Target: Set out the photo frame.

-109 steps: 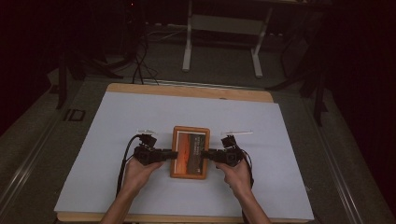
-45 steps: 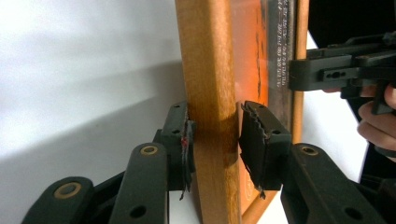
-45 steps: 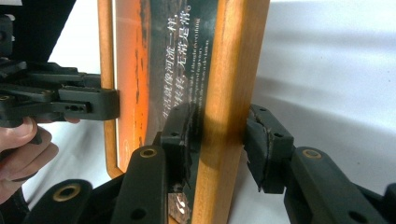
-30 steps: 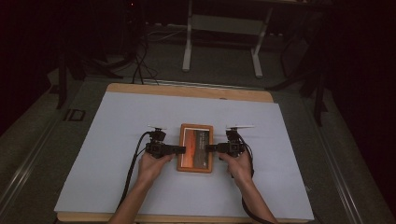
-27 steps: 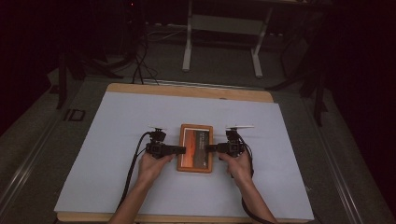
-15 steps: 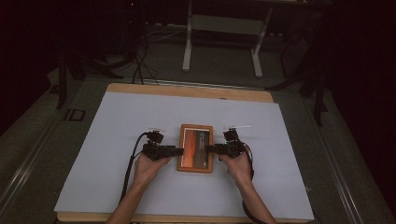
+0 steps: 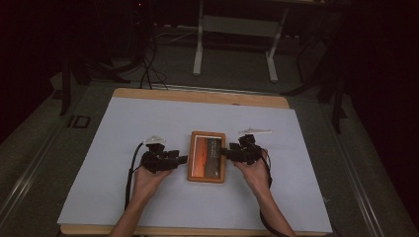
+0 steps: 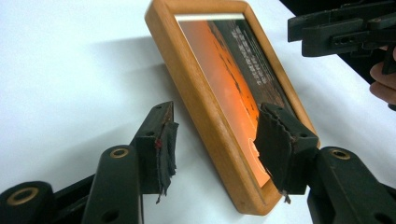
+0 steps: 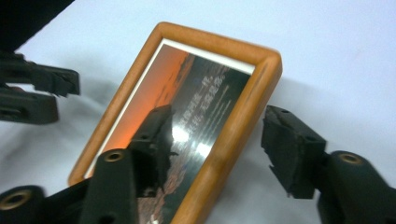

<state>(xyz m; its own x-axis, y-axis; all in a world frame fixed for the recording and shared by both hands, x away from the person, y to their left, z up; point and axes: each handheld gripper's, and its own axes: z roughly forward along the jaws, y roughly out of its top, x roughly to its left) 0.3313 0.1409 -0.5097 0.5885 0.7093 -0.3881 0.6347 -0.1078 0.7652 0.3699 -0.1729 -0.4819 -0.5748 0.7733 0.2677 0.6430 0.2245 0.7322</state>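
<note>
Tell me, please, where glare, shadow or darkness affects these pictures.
High view: dim, the room behind the table nearly black. Right gripper view: bright glare spots on the glass of the picture frame. Left gripper view: the picture frame throws a soft shadow on the white cover.

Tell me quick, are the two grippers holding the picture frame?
Left gripper: jaws open, just opened, astride the picture frame edge, not gripping.
Right gripper: jaws open, just opened, astride the other edge, not gripping.

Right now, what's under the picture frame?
The frame lies flat on the white sheet covering the table. Bare sheet shows all around it. Whatever sits directly beneath it, including its back, is covered from view.
</note>
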